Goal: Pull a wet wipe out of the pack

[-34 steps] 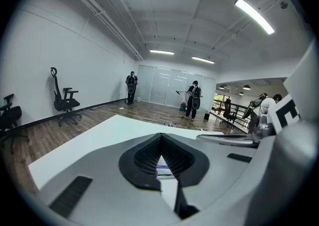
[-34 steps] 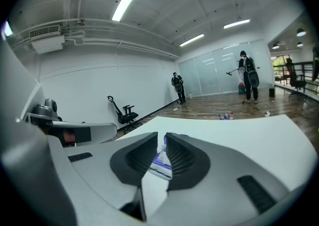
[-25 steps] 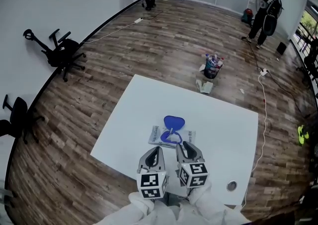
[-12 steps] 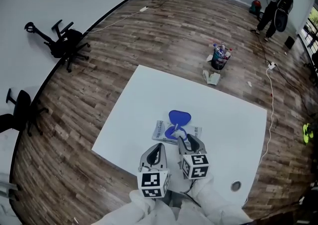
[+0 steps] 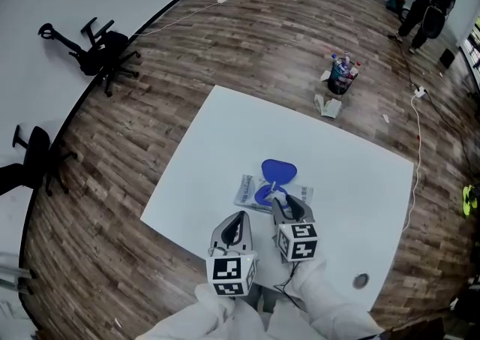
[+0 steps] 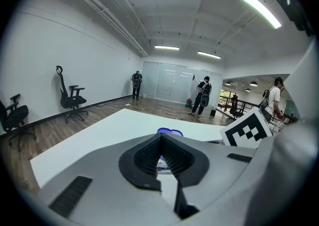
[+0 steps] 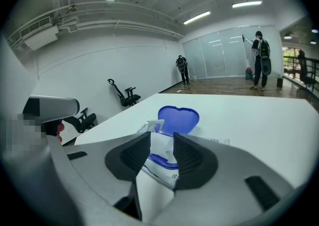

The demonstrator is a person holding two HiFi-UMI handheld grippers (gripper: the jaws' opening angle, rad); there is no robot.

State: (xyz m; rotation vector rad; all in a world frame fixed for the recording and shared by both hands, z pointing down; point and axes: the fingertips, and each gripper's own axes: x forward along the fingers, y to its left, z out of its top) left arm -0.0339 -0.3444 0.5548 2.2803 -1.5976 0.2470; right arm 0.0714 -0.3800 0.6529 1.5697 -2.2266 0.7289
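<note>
In the head view the right gripper (image 5: 283, 204) covers the near end of the pack (image 5: 255, 193), so its opening and the wipe cannot be made out there. The print on the pack is too small to read. The left gripper view shows only a sliver of the pack over the gripper's own body.

The pack is flat and pale, and its blue heart-shaped lid (image 5: 279, 171) is flipped open. A white wipe (image 7: 155, 124) stands crumpled out of the blue-rimmed opening. The pack lies on the white table (image 5: 225, 143), near the middle of its near edge.

There is one pack, one lid and one wipe sticking up, with two grippers. The right gripper's jaws have just been opening and stand apart, with the wipe in the gap, unpinched. The left gripper (image 5: 235, 220) is closed on nothing, back from the pack.
</note>
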